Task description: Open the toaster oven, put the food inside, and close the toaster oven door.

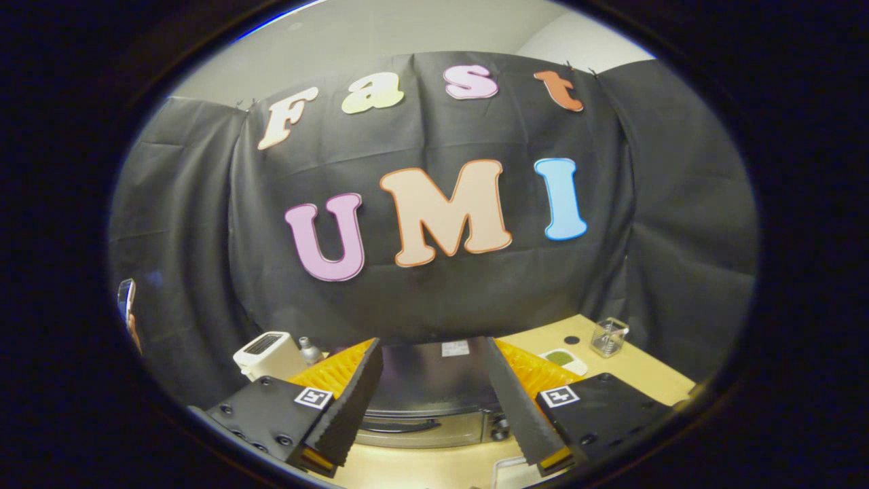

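Black cloth wall behind a tan surface (652, 377), claw (434, 407) spread wide with nothing between its fingers, closed toaster oven (428, 401) just ahead, glass jar (609, 337) beyond

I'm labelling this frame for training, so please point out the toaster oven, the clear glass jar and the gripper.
toaster oven (434, 380): gripper view, on its dark top panel between the fingers.
clear glass jar (609, 337): gripper view, on its glass wall, on the table beyond the fingers.
gripper (434, 397): gripper view, midway between its open fingertips.
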